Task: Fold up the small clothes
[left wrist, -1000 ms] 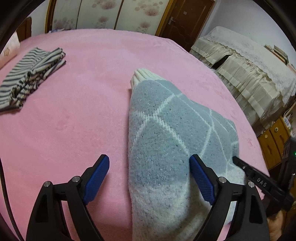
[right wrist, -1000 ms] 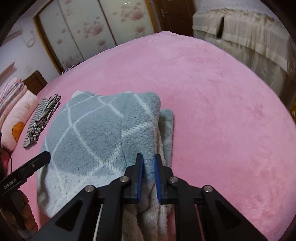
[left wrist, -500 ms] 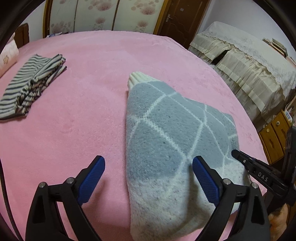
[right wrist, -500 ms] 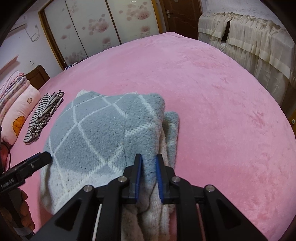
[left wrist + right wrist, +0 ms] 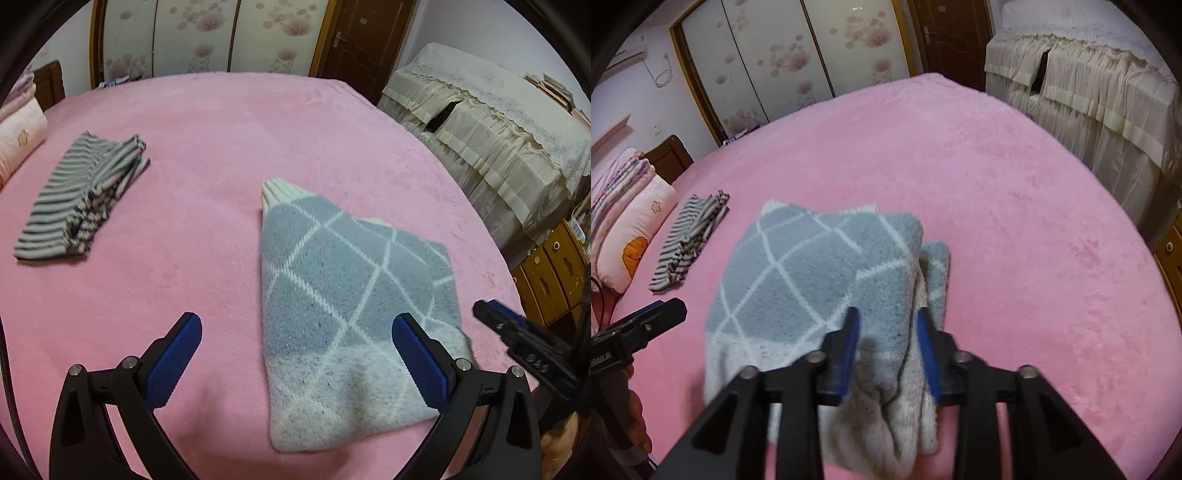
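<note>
A folded grey and white knit sweater [image 5: 343,295] with a diamond pattern lies on the pink bed [image 5: 229,147]. My left gripper [image 5: 295,354] is wide open and empty, held just above and short of the sweater's near edge. In the right wrist view the sweater [image 5: 812,266] lies in front of my right gripper [image 5: 889,332]. Its jaws stand partly open on either side of the sweater's near right fold, no longer pinching it. The right gripper also shows in the left wrist view [image 5: 491,314], and the left gripper in the right wrist view [image 5: 665,310].
A folded grey-striped garment [image 5: 81,195] lies on the bed to the far left, also seen in the right wrist view [image 5: 690,243]. Pink pillows [image 5: 631,236] sit at the left edge. A cloth-covered piece of furniture [image 5: 498,133] and a wooden cabinet [image 5: 550,273] stand to the right.
My right gripper was shut on the sweater's right fold and has now opened and let it go. My left gripper has drawn back a little from the sweater, still open.
</note>
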Demonstrator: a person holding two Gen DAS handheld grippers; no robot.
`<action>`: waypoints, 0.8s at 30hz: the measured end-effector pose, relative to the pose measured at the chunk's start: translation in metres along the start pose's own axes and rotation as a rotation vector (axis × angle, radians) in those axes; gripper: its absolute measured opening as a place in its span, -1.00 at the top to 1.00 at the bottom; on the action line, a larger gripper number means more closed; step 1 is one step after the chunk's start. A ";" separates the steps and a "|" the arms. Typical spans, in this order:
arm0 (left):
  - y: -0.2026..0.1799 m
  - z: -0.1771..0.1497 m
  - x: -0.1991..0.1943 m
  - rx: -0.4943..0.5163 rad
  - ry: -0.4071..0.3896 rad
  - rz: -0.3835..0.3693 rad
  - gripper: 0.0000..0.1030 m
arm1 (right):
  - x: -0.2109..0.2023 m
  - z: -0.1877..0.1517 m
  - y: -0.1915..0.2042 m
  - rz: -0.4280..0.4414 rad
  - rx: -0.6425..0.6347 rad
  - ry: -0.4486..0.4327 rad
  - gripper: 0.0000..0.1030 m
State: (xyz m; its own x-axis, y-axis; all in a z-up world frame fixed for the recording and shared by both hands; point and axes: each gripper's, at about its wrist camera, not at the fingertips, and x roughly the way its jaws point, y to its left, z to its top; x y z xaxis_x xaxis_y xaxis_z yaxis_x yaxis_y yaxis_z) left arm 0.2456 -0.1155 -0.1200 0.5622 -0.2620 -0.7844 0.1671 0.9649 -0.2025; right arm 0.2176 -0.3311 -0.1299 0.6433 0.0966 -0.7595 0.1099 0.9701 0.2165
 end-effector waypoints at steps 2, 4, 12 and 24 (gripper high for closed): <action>-0.004 0.004 -0.014 0.017 -0.022 -0.011 -0.99 | -0.014 0.005 0.002 0.003 -0.006 -0.027 -0.16; -0.006 0.008 -0.027 0.029 -0.045 -0.026 -0.99 | -0.029 0.011 0.003 0.007 -0.017 -0.058 -0.36; -0.014 0.017 -0.048 0.119 -0.084 -0.070 -0.99 | -0.055 0.025 0.006 0.090 -0.028 -0.070 -0.94; 0.012 0.008 0.036 0.013 0.115 -0.146 -0.99 | 0.036 -0.001 -0.036 0.228 0.084 0.201 -1.00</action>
State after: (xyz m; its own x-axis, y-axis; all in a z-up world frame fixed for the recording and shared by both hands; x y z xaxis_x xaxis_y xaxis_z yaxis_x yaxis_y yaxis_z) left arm 0.2744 -0.1132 -0.1462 0.4354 -0.3946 -0.8092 0.2506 0.9164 -0.3120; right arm 0.2360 -0.3622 -0.1653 0.4967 0.3601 -0.7897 0.0472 0.8973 0.4389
